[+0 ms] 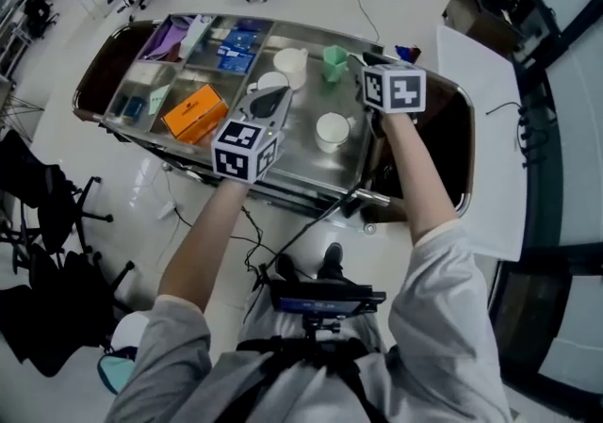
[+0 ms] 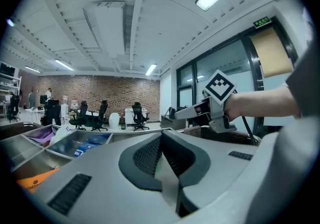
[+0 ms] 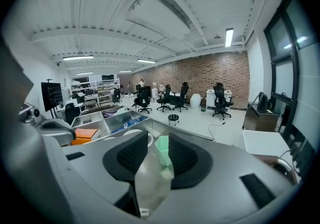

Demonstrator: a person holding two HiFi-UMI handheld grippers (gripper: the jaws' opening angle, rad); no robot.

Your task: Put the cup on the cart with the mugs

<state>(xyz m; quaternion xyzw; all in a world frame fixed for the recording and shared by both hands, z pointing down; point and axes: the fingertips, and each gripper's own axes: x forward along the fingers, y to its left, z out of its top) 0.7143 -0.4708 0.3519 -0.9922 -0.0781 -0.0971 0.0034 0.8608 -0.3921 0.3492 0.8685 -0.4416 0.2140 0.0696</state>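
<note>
A pale green cup (image 1: 334,61) stands upright on the steel cart (image 1: 303,159), at its far side next to a white mug (image 1: 290,63). Two more white mugs (image 1: 333,130) sit nearer. My right gripper (image 1: 357,61) hovers just right of the green cup, jaws a little apart with nothing between them. In the right gripper view the cup (image 3: 162,148) shows beyond the tips of that gripper (image 3: 156,141). My left gripper (image 1: 272,100) hangs over the mugs, shut and empty; its pads meet in the left gripper view (image 2: 161,140).
The cart's left half holds bins with an orange box (image 1: 193,111), blue packets (image 1: 233,55) and a purple item (image 1: 168,36). A white table (image 1: 477,134) stands right of the cart. Black chairs (image 1: 42,200) stand at the left, and a cable runs over the floor.
</note>
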